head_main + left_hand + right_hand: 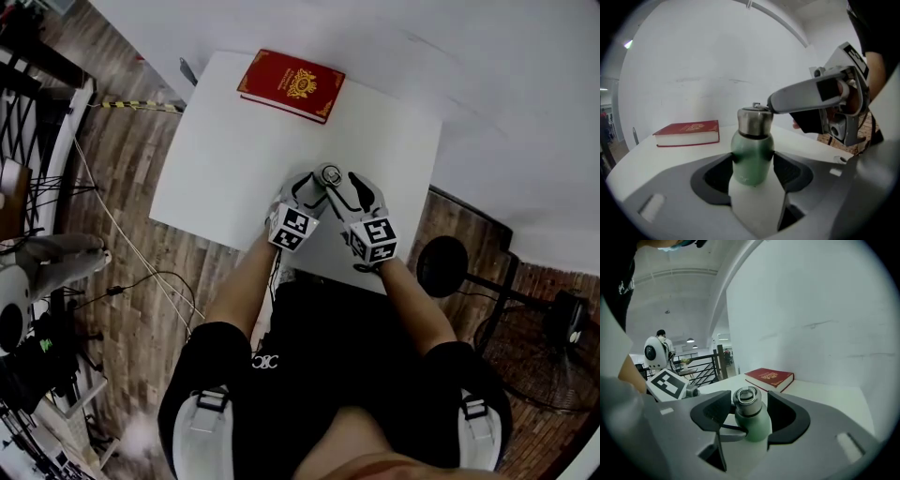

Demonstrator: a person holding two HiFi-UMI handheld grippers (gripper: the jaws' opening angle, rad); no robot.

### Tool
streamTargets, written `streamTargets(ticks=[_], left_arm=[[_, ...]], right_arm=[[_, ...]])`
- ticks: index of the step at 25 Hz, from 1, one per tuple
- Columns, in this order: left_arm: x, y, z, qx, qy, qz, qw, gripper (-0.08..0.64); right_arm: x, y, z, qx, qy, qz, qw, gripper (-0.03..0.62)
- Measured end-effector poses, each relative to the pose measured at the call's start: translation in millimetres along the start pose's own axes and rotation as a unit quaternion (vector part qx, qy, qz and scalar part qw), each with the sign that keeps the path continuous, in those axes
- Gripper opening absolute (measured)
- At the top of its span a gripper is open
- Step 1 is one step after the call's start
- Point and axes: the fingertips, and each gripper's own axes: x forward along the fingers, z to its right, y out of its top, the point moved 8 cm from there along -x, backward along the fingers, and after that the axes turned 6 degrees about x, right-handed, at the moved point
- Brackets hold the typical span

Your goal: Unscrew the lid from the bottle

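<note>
Success likely hinged on the spread right gripper (749,405) squaring onto the lid (747,399) while the left gripper (753,163) pinched the bottle (750,149).

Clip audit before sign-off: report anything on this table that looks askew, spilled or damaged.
Nothing stands out. The bottle stands upright with its lid on, the left gripper shut on its green body. The fingers of the right gripper stand apart around the lid. The red book lies flat near the table's far edge.
</note>
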Motion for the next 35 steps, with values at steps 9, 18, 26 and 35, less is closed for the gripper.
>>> streamTargets(ticks=[9,18,26,35], left_arm=[[3.7,-1.8,0.9,-0.044,0.026,0.000,0.9987,0.321],[0.4,-2.3,1.2,-0.031,0.021,0.009,0.9993,0.319],[1.5,-2.4,-7.1,-0.006,-0.026,0.014,0.9995,0.316],[3.0,0.7,-18.3,0.061,-0.100,-0.001,0.9931,0.307]], right_arm=[[26.5,-9.0,-6.5,-0.024,-0.033,0.000,0.999,0.244],[29.6,-9.1,-8.2,-0.030,-0.023,-0.007,0.999,0.230],[32.4,-0.3,12.1,-0.109,0.121,-0.048,0.986,0.229],[47.0,21.1,34.8,-0.245,0.350,-0.120,0.896,0.229]])
